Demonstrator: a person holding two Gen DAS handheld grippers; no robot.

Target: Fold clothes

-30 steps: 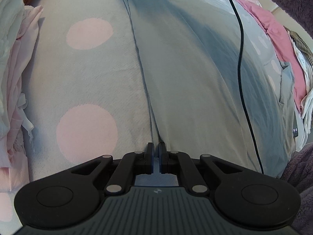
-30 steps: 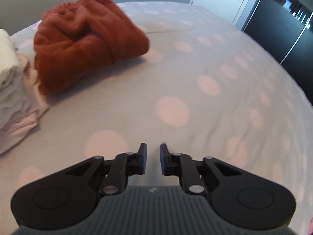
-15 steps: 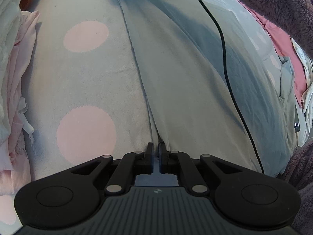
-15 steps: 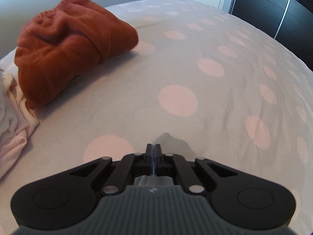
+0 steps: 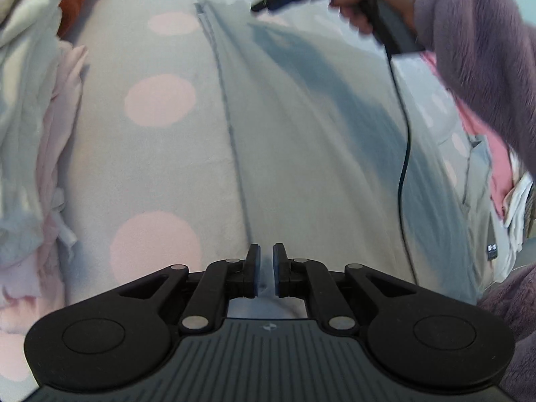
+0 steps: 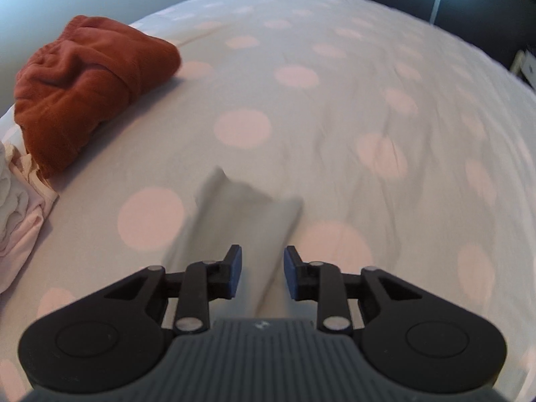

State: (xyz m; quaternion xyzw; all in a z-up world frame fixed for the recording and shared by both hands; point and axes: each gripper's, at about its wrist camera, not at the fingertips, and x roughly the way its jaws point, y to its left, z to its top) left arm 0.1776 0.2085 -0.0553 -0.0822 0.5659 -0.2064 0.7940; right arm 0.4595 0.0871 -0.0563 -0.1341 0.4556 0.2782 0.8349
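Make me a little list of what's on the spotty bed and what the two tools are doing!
surface: spotty bed cover, grey with pink dots
grey garment: spread long across the bed
left tool: fingers slightly apart, fabric visible in the gap
right tool: open, blurry grey fabric in front
rust-red garment: bundled at the far left
pale clothes pile: left side
pink clothes: right edge

We look low along each claw, close over the dotted bed (image 5: pixel 100 154). Both views share the rust garment (image 6: pixel 87 83), ahead-left; the left view also catches the right claw (image 5: pixel 264 3).
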